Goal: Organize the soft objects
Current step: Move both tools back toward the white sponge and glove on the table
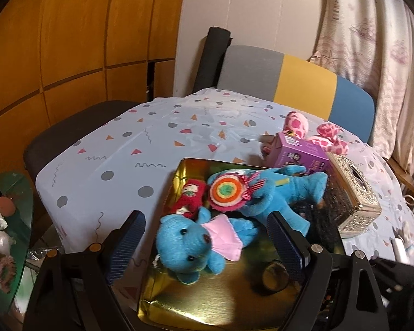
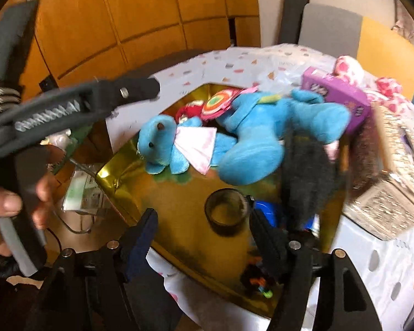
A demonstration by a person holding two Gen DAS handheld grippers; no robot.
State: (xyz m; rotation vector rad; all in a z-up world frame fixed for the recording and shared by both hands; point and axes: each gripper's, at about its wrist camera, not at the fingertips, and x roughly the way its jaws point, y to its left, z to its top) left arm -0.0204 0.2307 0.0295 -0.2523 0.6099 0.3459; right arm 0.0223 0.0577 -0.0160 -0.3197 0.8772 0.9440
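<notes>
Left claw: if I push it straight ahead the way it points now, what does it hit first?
Most likely the small blue teddy bear, lying in the gold tray right between the open left claw fingers. Its head sits nearest; depth is hard to judge through the fisheye.

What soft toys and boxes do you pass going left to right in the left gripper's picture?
Red Christmas sock → round rainbow felt lollipop → big blue plush → silver patterned box. The small blue teddy and purple box overlap the others, so they are left out.
</notes>
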